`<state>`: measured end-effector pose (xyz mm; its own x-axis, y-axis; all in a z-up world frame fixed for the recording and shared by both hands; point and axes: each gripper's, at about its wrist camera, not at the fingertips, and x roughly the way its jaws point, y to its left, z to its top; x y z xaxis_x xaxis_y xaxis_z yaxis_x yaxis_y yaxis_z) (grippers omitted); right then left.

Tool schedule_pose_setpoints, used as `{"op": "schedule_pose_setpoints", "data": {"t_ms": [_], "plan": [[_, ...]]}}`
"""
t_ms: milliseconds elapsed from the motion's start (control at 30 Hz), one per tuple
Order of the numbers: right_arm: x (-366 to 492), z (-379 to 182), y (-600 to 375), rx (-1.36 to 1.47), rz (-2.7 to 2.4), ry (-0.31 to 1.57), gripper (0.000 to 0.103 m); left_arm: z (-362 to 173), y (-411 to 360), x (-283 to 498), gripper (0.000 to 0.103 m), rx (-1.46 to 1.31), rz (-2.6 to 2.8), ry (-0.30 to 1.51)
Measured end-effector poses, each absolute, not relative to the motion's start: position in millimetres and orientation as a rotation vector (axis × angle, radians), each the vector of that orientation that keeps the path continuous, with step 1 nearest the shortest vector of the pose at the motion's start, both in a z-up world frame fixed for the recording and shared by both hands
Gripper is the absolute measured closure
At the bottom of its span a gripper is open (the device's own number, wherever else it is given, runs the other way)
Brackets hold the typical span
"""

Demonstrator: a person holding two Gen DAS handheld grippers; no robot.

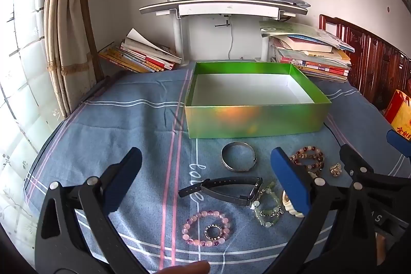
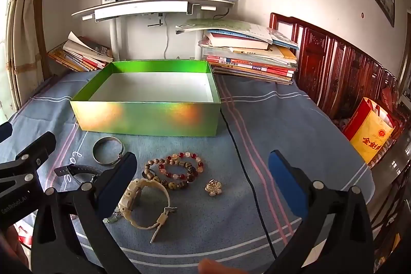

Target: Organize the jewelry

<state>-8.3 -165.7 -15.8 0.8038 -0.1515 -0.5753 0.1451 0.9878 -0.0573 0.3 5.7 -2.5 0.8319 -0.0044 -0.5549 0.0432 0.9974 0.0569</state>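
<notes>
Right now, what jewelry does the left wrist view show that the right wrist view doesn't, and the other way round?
Only the left wrist view: the pink bead bracelet with a small ring inside it, and the green bead bracelet in full.

Only the right wrist view: the cream watch in full, strap and buckle.

Both: empty green box, silver bangle, black watch, red-and-brown bead bracelets, gold flower brooch.

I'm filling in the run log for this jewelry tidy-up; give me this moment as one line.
stage: start | shiny green cardboard box: empty | silver metal bangle, pink bead bracelet, cream plastic watch: on blue cloth | left gripper: open, empty | right gripper: open, empty
</notes>
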Motion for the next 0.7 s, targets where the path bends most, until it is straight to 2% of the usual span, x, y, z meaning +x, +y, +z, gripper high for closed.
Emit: {"op": "schedule_pose_setpoints", "data": {"t_ms": [700], "plan": [[-8.6, -15.2, -169.3, -0.008, -0.157, 0.621, 0.003, -4.9, 3.4, 2.2, 0.004, 0.070, -0.021, 0.593]]}}
